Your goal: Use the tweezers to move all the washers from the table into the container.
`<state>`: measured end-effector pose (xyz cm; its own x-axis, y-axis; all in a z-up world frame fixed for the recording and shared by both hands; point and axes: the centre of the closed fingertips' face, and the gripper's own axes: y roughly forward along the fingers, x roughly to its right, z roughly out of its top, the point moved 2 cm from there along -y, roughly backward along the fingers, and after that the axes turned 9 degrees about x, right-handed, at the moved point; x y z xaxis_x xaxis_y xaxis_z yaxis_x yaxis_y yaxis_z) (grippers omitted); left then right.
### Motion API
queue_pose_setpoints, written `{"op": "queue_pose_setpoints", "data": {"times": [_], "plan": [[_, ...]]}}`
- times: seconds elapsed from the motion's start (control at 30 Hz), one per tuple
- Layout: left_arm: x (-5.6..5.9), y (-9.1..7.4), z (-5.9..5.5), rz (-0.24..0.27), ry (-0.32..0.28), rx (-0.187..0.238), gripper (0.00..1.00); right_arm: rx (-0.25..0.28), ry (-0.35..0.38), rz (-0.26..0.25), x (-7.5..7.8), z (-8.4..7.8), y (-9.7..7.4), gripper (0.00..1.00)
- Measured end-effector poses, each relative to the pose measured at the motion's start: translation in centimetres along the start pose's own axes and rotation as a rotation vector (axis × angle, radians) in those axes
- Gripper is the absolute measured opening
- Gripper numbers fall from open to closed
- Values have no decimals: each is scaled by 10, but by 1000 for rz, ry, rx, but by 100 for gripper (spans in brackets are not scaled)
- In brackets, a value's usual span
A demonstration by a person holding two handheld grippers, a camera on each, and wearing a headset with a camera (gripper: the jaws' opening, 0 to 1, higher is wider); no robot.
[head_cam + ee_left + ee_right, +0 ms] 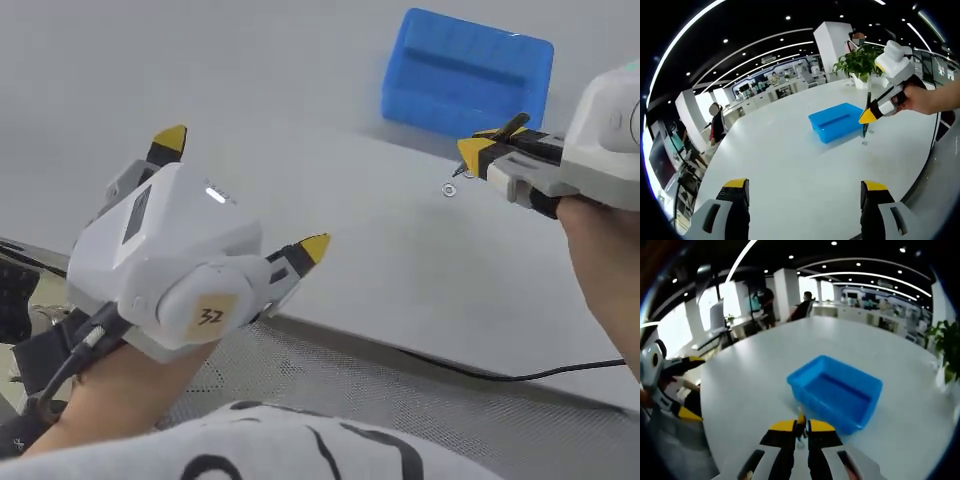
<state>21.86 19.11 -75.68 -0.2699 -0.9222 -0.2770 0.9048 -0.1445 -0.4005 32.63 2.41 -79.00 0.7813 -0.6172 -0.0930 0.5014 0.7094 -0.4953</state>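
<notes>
Seems barely started, with a washer (449,190) lying on the white worktop (400,270) at six o'clock from the apparently empty blue container (440,110), tweezers (513,126) clamped in the closed right gripper (478,150) fingers hovering close to it, and the left gripper (243,192) fingers spread, holding nothing, at eight o'clock.

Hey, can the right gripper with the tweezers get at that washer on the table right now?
Probably yes. The right gripper, shut on the tweezers, holds their tip just above the washer. Nothing on the table crowds it; the blue container sits behind and the left gripper is well away.
</notes>
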Motion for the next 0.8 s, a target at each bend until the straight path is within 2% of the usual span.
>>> {"op": "queue_pose_setpoints", "data": {"times": [0.3, 0.6, 0.8], "plan": [[0, 0, -1, 1, 3, -4, 94, -31, 33, 1, -1, -10, 2, 5], [0, 0, 0, 2, 4, -7, 94, -23, -5, -9, 1, -7, 0, 5], [1, 0, -1, 2, 7, -11, 94, -16, 5, -14, 3, -7, 0, 5]]}}
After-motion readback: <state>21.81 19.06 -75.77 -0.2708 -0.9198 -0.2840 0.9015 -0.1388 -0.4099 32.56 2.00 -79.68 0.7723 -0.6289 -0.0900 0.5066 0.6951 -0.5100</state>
